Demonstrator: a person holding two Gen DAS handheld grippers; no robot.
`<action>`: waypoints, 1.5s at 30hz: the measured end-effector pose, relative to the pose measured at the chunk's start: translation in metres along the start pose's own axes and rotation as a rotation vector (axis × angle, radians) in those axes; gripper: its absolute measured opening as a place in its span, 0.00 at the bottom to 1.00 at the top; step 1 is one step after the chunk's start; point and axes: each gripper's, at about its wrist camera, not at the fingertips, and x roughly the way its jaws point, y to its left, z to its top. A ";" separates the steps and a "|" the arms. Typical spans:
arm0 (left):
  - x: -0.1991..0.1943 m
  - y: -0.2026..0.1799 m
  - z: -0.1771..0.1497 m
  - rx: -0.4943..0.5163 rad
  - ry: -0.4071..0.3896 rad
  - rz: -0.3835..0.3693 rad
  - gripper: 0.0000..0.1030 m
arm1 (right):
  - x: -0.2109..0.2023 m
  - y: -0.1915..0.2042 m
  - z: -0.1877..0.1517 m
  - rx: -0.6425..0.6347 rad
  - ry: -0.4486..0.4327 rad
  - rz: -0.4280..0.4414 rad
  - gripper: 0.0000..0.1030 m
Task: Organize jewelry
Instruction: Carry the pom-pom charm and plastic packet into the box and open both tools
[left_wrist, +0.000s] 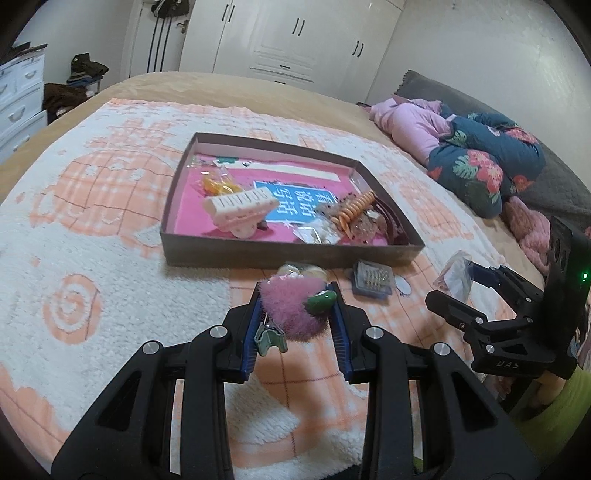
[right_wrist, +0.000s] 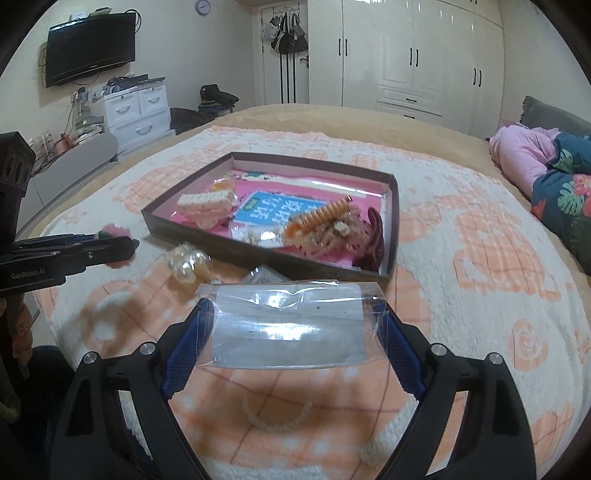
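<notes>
A shallow brown box (left_wrist: 258, 254) (right_wrist: 221, 243) with a pink lining lies on the bed and holds a white hair clip (left_wrist: 240, 206), an orange spiral clip (left_wrist: 356, 206) (right_wrist: 317, 218) and small bagged pieces. My left gripper (left_wrist: 295, 306) is shut on a fluffy pink hair clip (left_wrist: 291, 310) with a green piece, just in front of the box. My right gripper (right_wrist: 291, 325) is shut on a clear plastic bag (right_wrist: 288, 328), held above the blanket near the box's near corner; it shows at the right of the left wrist view (left_wrist: 458, 280).
A clear bag of beads (right_wrist: 188, 264) and a small blue case (left_wrist: 373, 282) lie on the peach and white blanket (left_wrist: 110, 258) in front of the box. Folded clothes and bedding (left_wrist: 480, 158) lie at the right. Wardrobes and drawers stand behind the bed.
</notes>
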 end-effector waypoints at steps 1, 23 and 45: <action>0.000 0.002 0.002 -0.003 -0.002 -0.001 0.24 | 0.001 0.001 0.004 -0.001 -0.005 0.002 0.82; 0.021 0.008 0.043 -0.009 -0.051 -0.018 0.24 | 0.020 -0.005 0.052 -0.006 -0.050 -0.017 0.83; 0.096 0.010 0.070 0.003 0.009 -0.022 0.24 | 0.103 -0.052 0.083 0.038 0.037 -0.097 0.83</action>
